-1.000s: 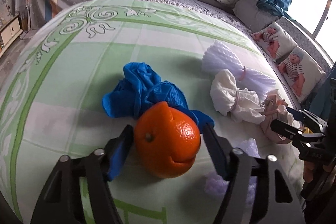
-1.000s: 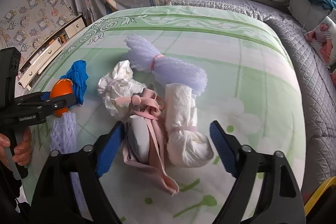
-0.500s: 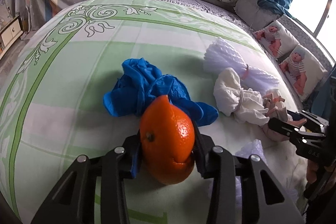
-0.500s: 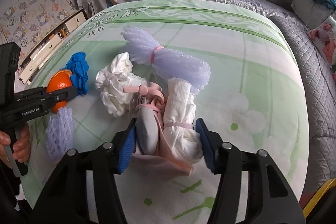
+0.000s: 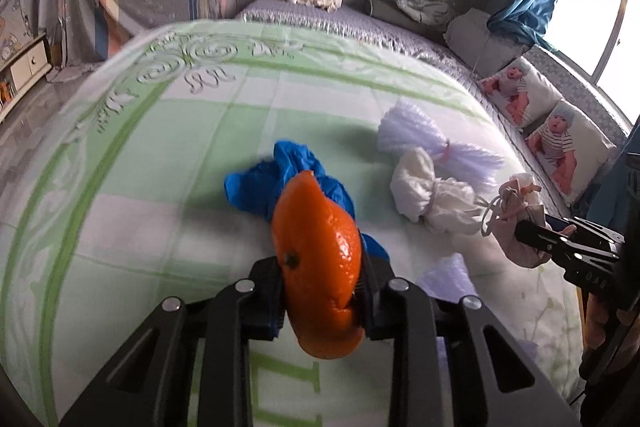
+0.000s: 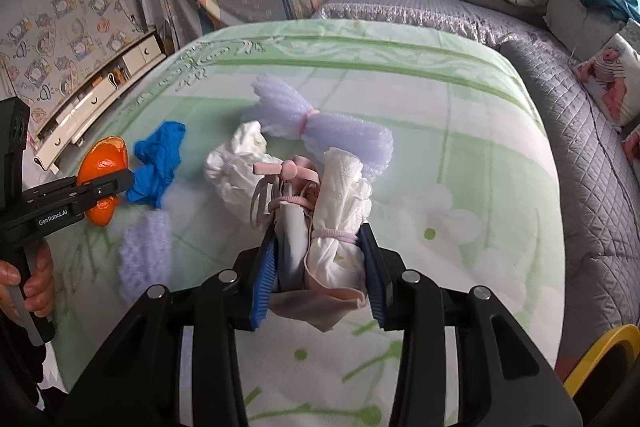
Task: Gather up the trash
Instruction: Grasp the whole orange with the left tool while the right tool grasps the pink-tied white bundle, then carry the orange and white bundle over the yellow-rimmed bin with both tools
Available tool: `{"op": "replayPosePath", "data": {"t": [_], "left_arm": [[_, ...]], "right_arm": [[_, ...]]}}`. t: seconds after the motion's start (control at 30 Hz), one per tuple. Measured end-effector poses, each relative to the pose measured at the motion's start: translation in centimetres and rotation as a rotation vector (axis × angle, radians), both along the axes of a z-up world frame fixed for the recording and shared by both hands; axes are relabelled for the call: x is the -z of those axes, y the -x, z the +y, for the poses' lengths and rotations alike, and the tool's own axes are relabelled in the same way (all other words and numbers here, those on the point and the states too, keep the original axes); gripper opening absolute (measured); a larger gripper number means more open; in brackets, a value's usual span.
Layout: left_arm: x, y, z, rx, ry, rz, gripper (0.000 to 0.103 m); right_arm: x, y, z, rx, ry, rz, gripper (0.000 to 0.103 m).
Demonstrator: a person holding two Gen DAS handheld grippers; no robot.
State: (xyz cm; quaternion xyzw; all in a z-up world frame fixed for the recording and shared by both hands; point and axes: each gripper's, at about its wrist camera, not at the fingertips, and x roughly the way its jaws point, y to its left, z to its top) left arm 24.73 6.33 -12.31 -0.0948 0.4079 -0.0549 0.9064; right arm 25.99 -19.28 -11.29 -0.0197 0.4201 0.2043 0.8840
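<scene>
A bed (image 6: 460, 155) covered with a green-and-white patterned sheet fills both views, with a grey quilted cover (image 6: 580, 131) along its far side and pillows printed with babies (image 5: 568, 147) near the window. On the sheet, near the middle, lies a lilac foam net bundle (image 6: 332, 131) tied at its waist with a pink band, and just beside it a crumpled white tissue wad (image 6: 236, 171). A crumpled blue glove (image 5: 276, 179) lies on the sheet just behind the left gripper (image 5: 320, 291), and a smaller piece of lilac foam net (image 6: 144, 251) lies between the two grippers. The right gripper (image 6: 320, 267) has just been closing, and its blue-padded fingers (image 6: 262, 279) now pinch a bundle of trash: a white tissue roll (image 6: 340, 215) tied with a pale band together with a pink mask (image 6: 296, 187) and its loose straps, seemingly raised just clear of the sheet. The left gripper, held by a hand (image 6: 30, 279), has also just been closing, and its fingers clamp an orange peel (image 5: 316, 267) from both sides, squeezing it tall and narrow above the sheet.
</scene>
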Motion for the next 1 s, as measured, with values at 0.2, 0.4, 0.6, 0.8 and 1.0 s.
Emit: {"op": "replayPosePath", "data": {"t": [0.2, 0.4, 0.6, 0.8, 1.0], "left_arm": [[-2.2, 2.7, 0.4, -0.013, -0.005, -0.061, 0.026], [-3.9, 4.8, 1.0, -0.037, 0.002, -0.102, 0.025], [-5.3, 6.1, 1.0, -0.044, -0.001, -0.134, 0.025], [-6.8, 6.9, 0.1, -0.024, -0.001, -0.161, 0.025], [-8.2, 7.3, -1.6, 0.011, -0.004, -0.19, 0.025]], "right_arm": [[-2.0, 2.2, -0.6, 0.008, -0.011, -0.043, 0.037], [-3.8, 4.1, -1.2, 0.01, -0.031, -0.078, 0.037], [-5.6, 5.8, -2.1, 0.024, -0.043, -0.115, 0.037], [-7.2, 7.4, -3.4, 0.044, -0.058, -0.149, 0.037], [-8.8, 9.0, -5.4, 0.075, -0.079, -0.186, 0.037]]}}
